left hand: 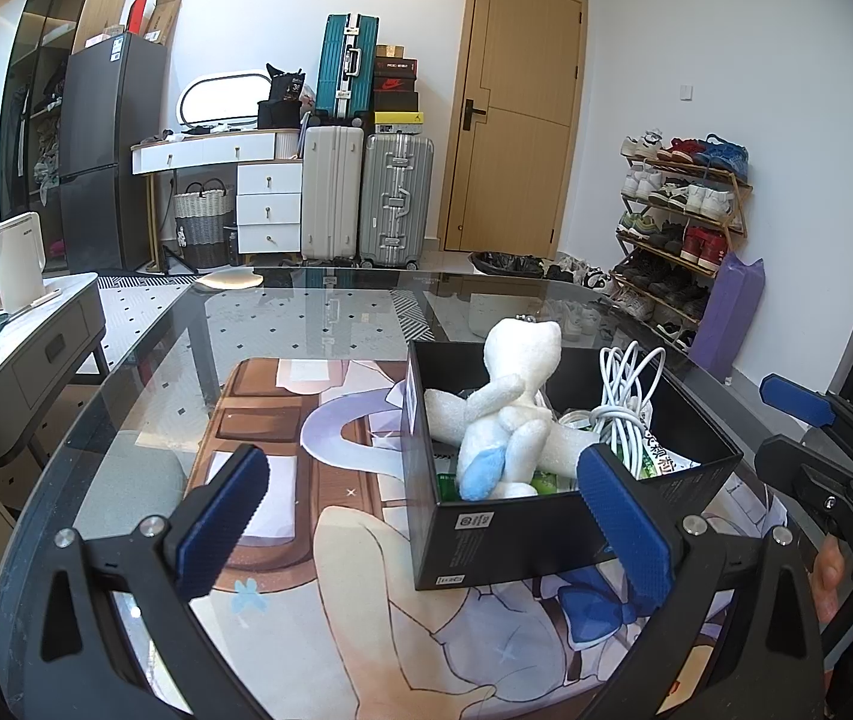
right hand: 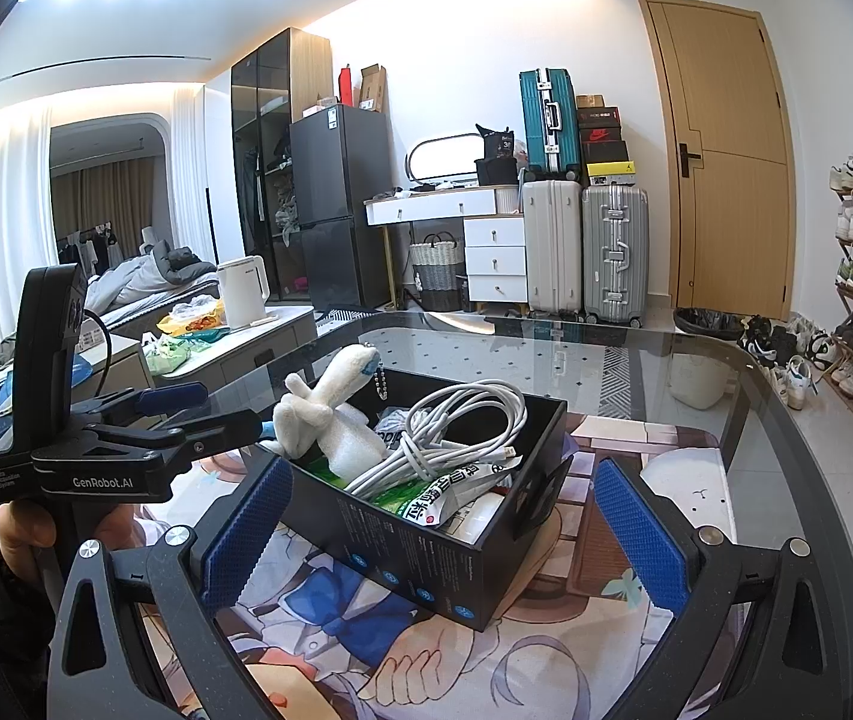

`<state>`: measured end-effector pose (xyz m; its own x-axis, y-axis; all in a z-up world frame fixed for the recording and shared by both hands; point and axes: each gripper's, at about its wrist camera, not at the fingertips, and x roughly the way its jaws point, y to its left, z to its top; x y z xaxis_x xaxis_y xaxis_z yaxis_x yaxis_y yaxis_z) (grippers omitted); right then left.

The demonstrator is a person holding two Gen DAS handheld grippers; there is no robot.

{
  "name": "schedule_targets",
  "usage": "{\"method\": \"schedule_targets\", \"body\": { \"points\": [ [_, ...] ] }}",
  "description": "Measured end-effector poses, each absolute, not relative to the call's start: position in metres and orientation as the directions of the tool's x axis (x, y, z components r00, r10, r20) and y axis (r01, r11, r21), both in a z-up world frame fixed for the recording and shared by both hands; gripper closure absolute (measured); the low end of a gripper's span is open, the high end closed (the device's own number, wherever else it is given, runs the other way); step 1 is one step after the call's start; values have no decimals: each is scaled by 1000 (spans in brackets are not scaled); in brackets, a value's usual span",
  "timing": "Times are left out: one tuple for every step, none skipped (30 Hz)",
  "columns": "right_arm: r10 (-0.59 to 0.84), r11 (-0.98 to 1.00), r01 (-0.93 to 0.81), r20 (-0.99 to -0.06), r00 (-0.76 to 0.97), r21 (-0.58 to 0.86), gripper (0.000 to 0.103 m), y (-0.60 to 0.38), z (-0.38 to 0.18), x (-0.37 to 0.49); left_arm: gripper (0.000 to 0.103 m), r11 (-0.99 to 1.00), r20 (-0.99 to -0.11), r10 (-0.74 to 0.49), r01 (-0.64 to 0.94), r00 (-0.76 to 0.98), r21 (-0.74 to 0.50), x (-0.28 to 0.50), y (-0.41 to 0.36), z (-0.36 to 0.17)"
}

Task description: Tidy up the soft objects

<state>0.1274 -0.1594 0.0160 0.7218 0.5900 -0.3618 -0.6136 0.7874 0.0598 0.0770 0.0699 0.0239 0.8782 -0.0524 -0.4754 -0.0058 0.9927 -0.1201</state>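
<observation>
A white plush toy with a blue tail point(left hand: 507, 414) sits in an open black box point(left hand: 516, 534) on the printed mat. It also shows in the right wrist view point(right hand: 336, 414), in the box point(right hand: 426, 552). A coiled white cable point(right hand: 456, 426) and snack packets point(right hand: 450, 498) lie beside it. My left gripper point(left hand: 426, 516) is open and empty, just in front of the box's near left corner. My right gripper point(right hand: 444, 534) is open and empty, its pads on either side of the box. The right gripper shows at the right edge of the left wrist view point(left hand: 828, 456).
The box stands on a printed mat point(left hand: 318, 540) on a glass table point(left hand: 306, 312). A side table with a white kettle point(left hand: 18, 264) is to the left. Suitcases point(left hand: 366, 198), a door and a shoe rack point(left hand: 678, 222) stand behind.
</observation>
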Motion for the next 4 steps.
{"method": "schedule_targets", "body": {
  "points": [
    [590, 787, -614, -362, 722, 60, 1, -159, 16, 127, 0, 993, -474, -52, -6, 879, -120, 77, 70, 25],
    [590, 788, -613, -362, 722, 60, 1, -159, 16, 127, 0, 993, -472, -50, -7, 880, -119, 77, 69, 26],
    [590, 788, -613, -362, 722, 60, 1, -159, 16, 127, 0, 993, -472, -48, -9, 880, -118, 77, 69, 27],
    [590, 788, -613, -363, 722, 60, 1, -159, 16, 127, 0, 993, -473, -49, -8, 880, -118, 77, 69, 28]
  ]
}}
